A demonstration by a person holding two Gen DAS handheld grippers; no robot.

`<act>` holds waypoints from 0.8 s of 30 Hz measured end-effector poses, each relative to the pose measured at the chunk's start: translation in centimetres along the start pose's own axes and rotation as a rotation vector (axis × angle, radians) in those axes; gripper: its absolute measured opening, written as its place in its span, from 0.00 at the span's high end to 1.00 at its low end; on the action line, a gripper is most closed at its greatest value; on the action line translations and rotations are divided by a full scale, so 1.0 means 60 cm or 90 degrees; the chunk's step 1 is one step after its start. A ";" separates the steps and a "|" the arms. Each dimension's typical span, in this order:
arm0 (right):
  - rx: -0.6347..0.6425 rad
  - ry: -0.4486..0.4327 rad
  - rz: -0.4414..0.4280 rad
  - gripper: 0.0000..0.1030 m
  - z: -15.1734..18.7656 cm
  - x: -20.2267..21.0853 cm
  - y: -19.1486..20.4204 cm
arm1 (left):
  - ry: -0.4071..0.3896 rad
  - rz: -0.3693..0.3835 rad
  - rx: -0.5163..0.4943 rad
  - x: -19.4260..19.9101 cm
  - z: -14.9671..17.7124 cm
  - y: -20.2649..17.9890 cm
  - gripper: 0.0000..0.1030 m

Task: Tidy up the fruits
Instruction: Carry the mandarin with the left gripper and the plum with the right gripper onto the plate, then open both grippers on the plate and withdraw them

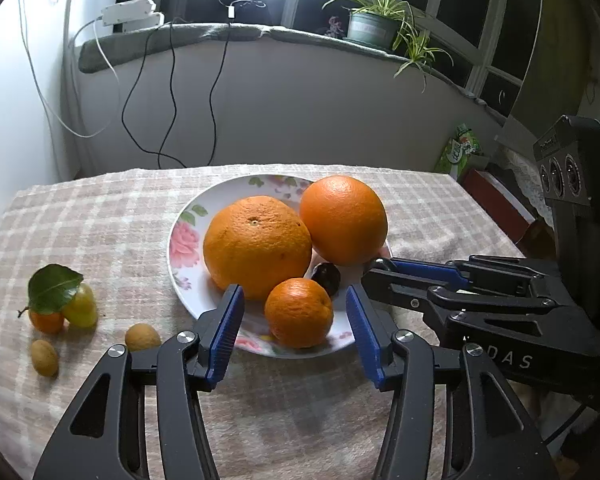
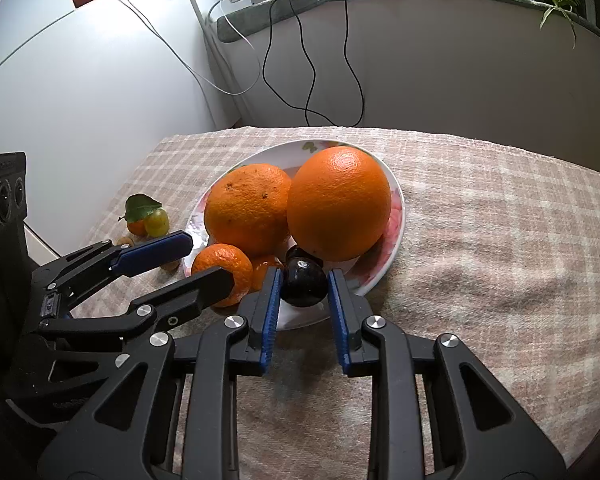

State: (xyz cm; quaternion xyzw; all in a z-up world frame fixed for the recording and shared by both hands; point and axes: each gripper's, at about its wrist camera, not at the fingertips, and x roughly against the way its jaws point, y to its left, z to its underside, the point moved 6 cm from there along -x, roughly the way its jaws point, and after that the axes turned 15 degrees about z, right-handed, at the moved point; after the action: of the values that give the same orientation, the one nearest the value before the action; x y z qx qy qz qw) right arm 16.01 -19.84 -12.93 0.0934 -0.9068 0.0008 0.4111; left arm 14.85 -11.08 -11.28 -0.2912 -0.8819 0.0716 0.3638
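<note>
Only the right view showed the right tool (image 2: 303, 280) clamped on the dark plum (image 2: 303, 285); left tool (image 1: 296, 304) stood open around the small orange (image 1: 299, 312)

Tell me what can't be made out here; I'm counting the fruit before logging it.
- Dark fruit, left wrist view: mostly hidden behind the small orange; kind unclear.
- Fruit behind the left tongs, right wrist view: their fingers cover the two small brown fruits.
- Orange fruit under the leaf: leaf and green fruit hide most of it.
- Plate: middle covered by oranges.
</note>
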 end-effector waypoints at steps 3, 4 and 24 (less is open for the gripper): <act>-0.001 -0.006 0.006 0.61 -0.002 0.002 -0.003 | -0.003 0.000 0.006 0.005 0.002 0.006 0.49; -0.001 -0.007 0.006 0.56 -0.003 0.003 -0.004 | -0.004 -0.001 0.007 0.007 0.002 0.008 0.49; -0.005 -0.035 0.025 0.23 -0.009 0.031 -0.008 | -0.014 -0.007 0.018 0.035 0.005 0.017 0.48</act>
State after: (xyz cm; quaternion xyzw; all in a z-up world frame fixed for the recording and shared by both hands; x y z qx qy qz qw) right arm 15.27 -20.60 -11.23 0.0742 -0.9195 0.0026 0.3859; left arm 13.93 -9.04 -10.61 -0.2806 -0.8861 0.0855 0.3590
